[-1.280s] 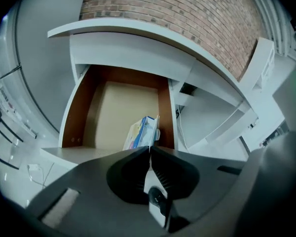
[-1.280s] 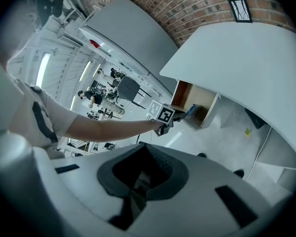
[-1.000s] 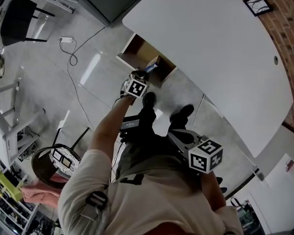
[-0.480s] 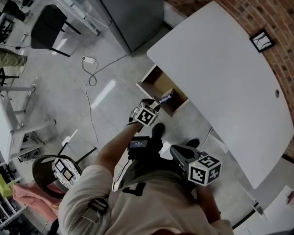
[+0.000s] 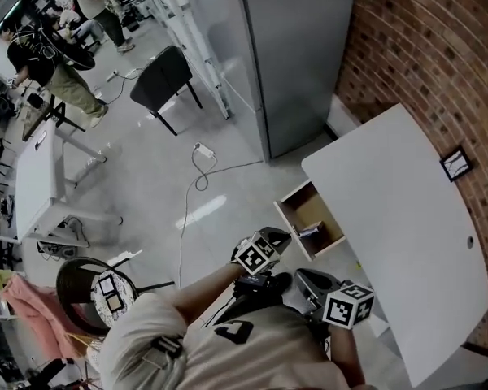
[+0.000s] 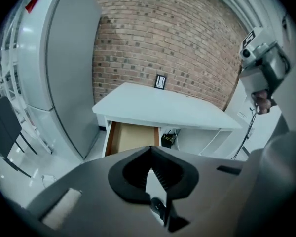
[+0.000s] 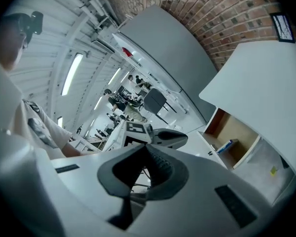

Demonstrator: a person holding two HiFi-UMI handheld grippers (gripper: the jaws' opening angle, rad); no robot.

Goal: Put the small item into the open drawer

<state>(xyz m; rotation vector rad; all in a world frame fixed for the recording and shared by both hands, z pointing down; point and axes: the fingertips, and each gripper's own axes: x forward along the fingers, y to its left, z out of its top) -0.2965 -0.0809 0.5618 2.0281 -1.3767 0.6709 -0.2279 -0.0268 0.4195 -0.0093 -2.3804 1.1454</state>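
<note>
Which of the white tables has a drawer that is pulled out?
The white table beside the brick wall: its drawer stands open, with a small item inside. The far-left table shows no open drawer.

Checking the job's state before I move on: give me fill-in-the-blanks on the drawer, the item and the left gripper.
1. The drawer is ____.
2. The item lies ____ the drawer.
3. Between the jaws of the left gripper there is ____.
Missing words: open; inside; nothing.
Note: the left jaws have just closed.
</note>
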